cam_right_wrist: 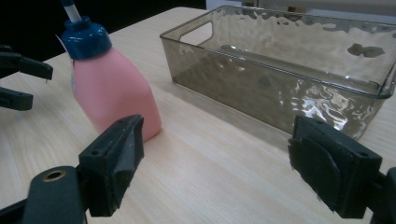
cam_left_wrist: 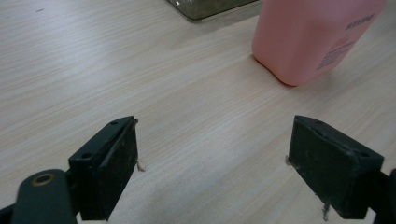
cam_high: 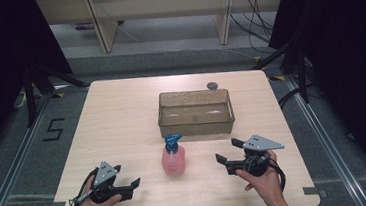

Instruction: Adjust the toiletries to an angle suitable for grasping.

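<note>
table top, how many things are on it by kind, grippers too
pink pump bottle with blue cap: 1
clear smoky plastic bin: 1
small dark round thing behind the bin, too small to tell what: 1
grippers, both open: 2, left gripper and right gripper
total: 5

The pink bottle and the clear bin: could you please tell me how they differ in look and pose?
The pink bottle is opaque, with a blue pump top; the clear bin is see-through smoky plastic. The bottle stands tall and closed, while the bin lies low, wide and open-topped. The bottle is nearer the person than the bin. Both rest on the wooden table, untouched.
</note>
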{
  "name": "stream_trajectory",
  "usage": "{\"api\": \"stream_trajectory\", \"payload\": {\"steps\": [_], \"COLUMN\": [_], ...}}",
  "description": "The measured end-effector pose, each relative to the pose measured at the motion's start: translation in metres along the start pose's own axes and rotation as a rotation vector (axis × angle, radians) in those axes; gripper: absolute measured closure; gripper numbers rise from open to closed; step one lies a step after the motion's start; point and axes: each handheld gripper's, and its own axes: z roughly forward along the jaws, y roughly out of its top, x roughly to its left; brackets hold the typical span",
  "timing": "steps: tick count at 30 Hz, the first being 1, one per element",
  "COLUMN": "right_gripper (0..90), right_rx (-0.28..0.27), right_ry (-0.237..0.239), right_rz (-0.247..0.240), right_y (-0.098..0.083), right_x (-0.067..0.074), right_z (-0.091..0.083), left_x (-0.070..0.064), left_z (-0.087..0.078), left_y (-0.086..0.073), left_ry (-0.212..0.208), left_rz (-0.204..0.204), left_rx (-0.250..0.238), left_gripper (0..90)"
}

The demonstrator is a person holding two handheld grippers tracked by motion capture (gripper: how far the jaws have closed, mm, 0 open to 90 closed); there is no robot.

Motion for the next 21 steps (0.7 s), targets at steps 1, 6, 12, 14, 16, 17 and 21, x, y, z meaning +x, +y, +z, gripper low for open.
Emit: {"api": "stream_trajectory", "payload": {"steps": [1, 6, 12, 14, 16, 17, 21], "right_gripper": [18.8, 19.0, 19.1, 19.1, 19.1, 19.2, 19.5], "right_rx": [-0.002, 0.009, -0.001, 0.005, -0.007, -0.004, -0.011], "right_ry": [0.003, 0.025, 0.069, 0.067, 0.068, 0.074, 0.086], "right_rz": [0.011, 0.013, 0.026, 0.020, -0.002, 0.002, 0.014], "right_y": [0.000, 0.003, 0.008, 0.009, 0.010, 0.011, 0.014], "right_x": [0.002, 0.008, 0.018, 0.018, 0.018, 0.021, 0.026], "right_z": [0.001, 0.005, 0.013, 0.013, 0.016, 0.017, 0.020], "left_x": [0.000, 0.000, -0.001, -0.001, 0.000, 0.000, 0.000], "left_z": [0.001, 0.000, 0.001, 0.001, 0.001, 0.001, 0.000], "left_y": [0.000, 0.001, 0.002, 0.002, 0.001, 0.001, 0.001], "left_ry": [0.001, 0.002, 0.009, 0.010, 0.007, 0.008, 0.014], "left_rz": [-0.003, -0.003, -0.012, -0.014, -0.012, -0.010, -0.015], "left_rx": [0.001, 0.006, -0.003, -0.003, -0.003, -0.003, -0.007], "left_gripper": [15.3, 15.2, 15.2, 15.2, 15.2, 15.2, 15.2]}}
